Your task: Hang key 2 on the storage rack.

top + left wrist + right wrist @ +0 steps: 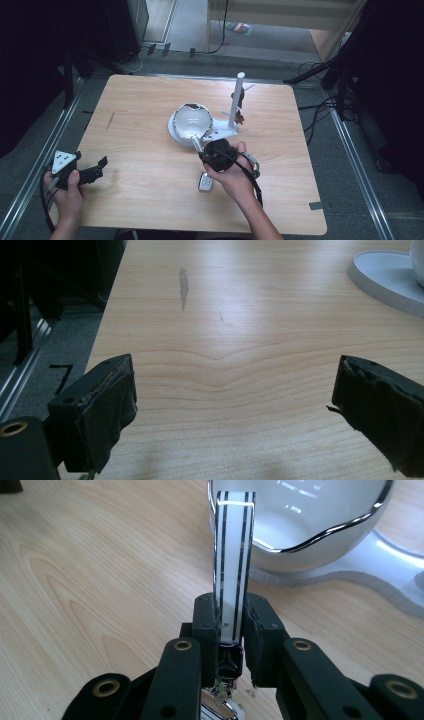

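Got my right hand-held gripper [232,630] clamped on the striped strap [233,565] (left one's [235,405] just open over the bench [240,315]), so I'd lift it slow toward the bowl [320,525].

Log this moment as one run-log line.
right gripper: shut on striped strap | bowl: on white base | left gripper: open, over table

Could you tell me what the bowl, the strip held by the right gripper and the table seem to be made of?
Bowl: glossy white, probably glazed ceramic, with a shiny metallic rim. Strip: smooth white with dark lines, likely plastic or coated metal. Table: light wood or wood-look laminate, grain visible.
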`<state>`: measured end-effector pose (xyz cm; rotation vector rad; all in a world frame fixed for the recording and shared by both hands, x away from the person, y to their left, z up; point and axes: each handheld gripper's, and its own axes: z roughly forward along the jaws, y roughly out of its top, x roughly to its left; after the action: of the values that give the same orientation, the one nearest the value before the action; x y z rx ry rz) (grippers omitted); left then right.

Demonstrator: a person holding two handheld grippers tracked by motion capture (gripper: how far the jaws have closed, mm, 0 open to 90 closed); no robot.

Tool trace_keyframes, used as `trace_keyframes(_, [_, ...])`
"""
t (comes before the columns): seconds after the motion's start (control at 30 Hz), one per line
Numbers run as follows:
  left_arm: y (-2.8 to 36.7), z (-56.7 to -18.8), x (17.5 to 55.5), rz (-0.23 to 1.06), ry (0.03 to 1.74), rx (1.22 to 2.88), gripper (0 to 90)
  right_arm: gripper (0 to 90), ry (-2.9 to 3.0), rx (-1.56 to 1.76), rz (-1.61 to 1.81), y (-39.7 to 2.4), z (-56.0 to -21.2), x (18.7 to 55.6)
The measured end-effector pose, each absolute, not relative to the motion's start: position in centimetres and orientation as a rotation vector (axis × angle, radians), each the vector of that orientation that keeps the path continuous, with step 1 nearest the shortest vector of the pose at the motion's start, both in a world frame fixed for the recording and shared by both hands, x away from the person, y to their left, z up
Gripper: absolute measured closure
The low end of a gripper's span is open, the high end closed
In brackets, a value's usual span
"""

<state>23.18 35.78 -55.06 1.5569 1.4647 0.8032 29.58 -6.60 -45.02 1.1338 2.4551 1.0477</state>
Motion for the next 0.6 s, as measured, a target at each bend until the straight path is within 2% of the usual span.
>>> trace_keyframes(0.6, [35.4,-55.0,22.9,0.879,1.45,1.552,4.4,77.6,2.32,1.15,1.227,-9.8,-42.5,29.9])
